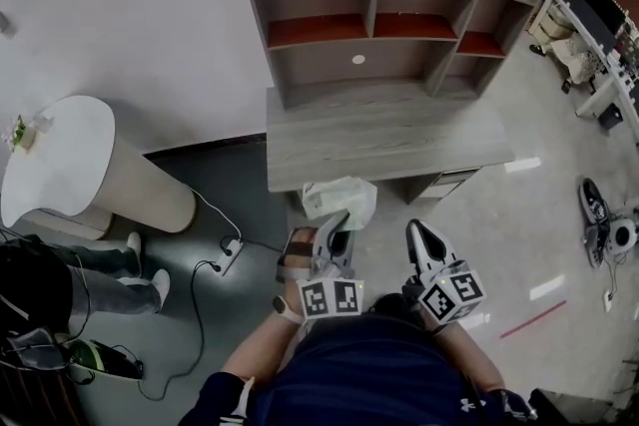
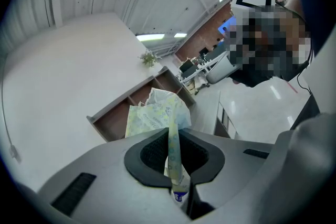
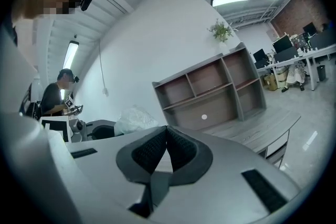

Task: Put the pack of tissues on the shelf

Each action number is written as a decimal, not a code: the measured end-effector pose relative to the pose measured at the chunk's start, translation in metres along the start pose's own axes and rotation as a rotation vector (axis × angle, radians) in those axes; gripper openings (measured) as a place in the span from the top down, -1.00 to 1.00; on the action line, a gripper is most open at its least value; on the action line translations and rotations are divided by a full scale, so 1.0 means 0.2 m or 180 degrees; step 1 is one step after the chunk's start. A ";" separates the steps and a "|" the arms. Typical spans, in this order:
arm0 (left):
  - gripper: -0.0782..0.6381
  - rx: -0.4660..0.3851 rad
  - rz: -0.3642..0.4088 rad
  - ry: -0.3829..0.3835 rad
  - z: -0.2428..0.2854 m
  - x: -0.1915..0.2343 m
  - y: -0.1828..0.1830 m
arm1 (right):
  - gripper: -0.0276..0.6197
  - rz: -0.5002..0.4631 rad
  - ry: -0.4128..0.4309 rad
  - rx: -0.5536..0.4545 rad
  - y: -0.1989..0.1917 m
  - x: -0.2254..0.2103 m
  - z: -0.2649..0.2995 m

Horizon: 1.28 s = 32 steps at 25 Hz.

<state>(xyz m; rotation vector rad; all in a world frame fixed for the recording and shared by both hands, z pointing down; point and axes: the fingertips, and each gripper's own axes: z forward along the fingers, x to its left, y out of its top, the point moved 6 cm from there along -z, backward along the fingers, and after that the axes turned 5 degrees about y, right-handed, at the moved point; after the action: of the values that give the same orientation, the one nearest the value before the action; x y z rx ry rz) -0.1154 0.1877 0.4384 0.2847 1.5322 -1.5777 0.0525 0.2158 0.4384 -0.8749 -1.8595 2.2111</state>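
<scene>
Head view: the shelf (image 1: 384, 25) fills the upper centre of the frame, with the desk (image 1: 384, 140) just below it. The pack of tissues (image 1: 341, 198) is at mid-frame, over the desk's near edge, held up by my left gripper (image 1: 334, 222), which is clamped narrow on a fold of its wrapper. My right gripper (image 1: 415, 232), lower right of centre, is closed and empty.

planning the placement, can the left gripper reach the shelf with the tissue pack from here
Probably, after a step forward: the left gripper grips the tissue pack, and the desk before the shelf looks bare.
</scene>
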 end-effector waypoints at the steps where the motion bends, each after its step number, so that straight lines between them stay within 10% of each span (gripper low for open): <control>1: 0.68 -0.0011 0.0002 -0.0011 -0.01 0.01 -0.01 | 0.88 -0.0005 -0.0012 0.0012 -0.01 0.02 0.00; 32: 0.68 0.0393 -0.0062 0.0256 0.63 0.23 -0.03 | 0.88 0.0110 0.0472 0.0140 0.16 -0.44 0.61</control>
<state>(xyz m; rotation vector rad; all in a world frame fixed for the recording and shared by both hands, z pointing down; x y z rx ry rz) -0.0950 0.0558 0.4361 0.4077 1.5046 -1.6974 0.0725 0.0630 0.4492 -1.0397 -1.7355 2.1335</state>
